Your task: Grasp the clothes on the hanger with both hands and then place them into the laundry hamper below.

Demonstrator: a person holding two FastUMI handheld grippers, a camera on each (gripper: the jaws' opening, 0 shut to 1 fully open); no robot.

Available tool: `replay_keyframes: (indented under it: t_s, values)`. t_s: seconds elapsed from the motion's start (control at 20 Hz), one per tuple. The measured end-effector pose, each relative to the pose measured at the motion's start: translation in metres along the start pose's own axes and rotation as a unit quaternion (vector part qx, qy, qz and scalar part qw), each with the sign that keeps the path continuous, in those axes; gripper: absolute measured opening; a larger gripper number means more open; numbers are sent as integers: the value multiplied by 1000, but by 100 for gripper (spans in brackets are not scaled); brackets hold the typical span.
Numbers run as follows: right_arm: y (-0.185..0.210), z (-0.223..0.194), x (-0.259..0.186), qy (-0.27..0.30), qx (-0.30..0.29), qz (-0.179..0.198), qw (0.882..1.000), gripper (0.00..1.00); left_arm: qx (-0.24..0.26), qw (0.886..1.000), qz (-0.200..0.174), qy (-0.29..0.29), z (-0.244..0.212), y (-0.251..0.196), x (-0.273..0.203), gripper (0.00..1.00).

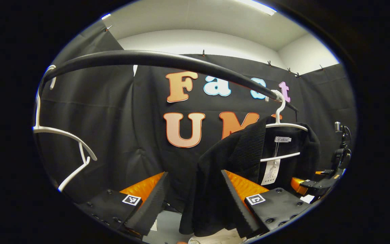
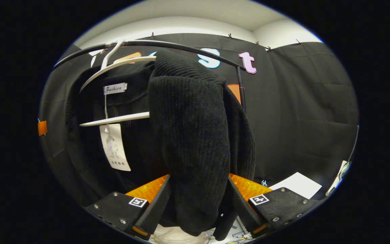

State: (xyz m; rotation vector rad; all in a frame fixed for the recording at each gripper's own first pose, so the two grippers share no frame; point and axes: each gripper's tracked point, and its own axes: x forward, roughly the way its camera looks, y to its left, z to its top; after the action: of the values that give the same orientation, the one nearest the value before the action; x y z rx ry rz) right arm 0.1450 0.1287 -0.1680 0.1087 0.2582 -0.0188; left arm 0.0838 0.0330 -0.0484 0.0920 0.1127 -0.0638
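Observation:
A black knit garment [image 1: 215, 169] hangs on a white hanger [image 1: 284, 125] from the black rail [image 1: 154, 59], with a paper tag [image 1: 271, 171] at its neck. My left gripper [image 1: 194, 173] is open, and the garment's hanging left side lies in the gap against the right finger [image 1: 235, 196]. In the right gripper view the garment [image 2: 195, 135] drapes over the hanger [image 2: 120, 64]. Its thick fold fills the space between the spread fingers of my right gripper [image 2: 199, 178], which is open. The right gripper [image 1: 317, 183] also shows beyond the garment in the left gripper view.
An empty white hanger [image 1: 63, 135] hangs at the rail's left end. The rail's upright post [image 2: 240, 88] stands behind the garment. A white sheet [image 2: 296, 184] lies low on the right. Something white [image 2: 181, 235] shows beneath the garment.

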Motion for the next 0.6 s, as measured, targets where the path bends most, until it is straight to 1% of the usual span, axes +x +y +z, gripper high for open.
replay_keyframes:
  t_s: [0.05,0.15,0.2,0.25,0.3,0.35,0.4,0.45,0.5,0.55,0.6]
  values:
    - [1,0,6,1,4,4,1000,94,0,1000,-1,-2,1,-2,0,96]
    - [3,1,13,2,7,16,1000,89,1,1000,-1,-2,0,-5,3,96]
    - [2,1,14,3,6,19,1000,81,1,1000,-2,-2,-1,-7,5,93]
    - [2,1,14,2,6,22,1000,76,0,1000,-6,1,-4,-12,5,93]
    - [2,2,15,0,5,24,1000,65,-1,1000,-8,2,-5,-15,6,96]
    - [-1,2,15,-1,4,25,1000,66,-2,1000,-10,2,-6,-17,8,96]
    - [-4,3,14,-1,3,27,1000,43,-2,1000,-12,1,-6,-20,10,93]
    - [-7,3,13,-1,5,29,1000,43,-2,1000,-15,1,-8,-24,12,96]
    - [-7,2,12,0,8,32,999,21,-2,1000,-19,2,-9,-29,14,93]
    - [-6,2,10,2,11,37,999,16,-3,1000,-23,3,-10,-34,15,94]
    - [-8,2,7,3,11,40,999,12,-4,1000,-27,4,-12,-39,16,96]
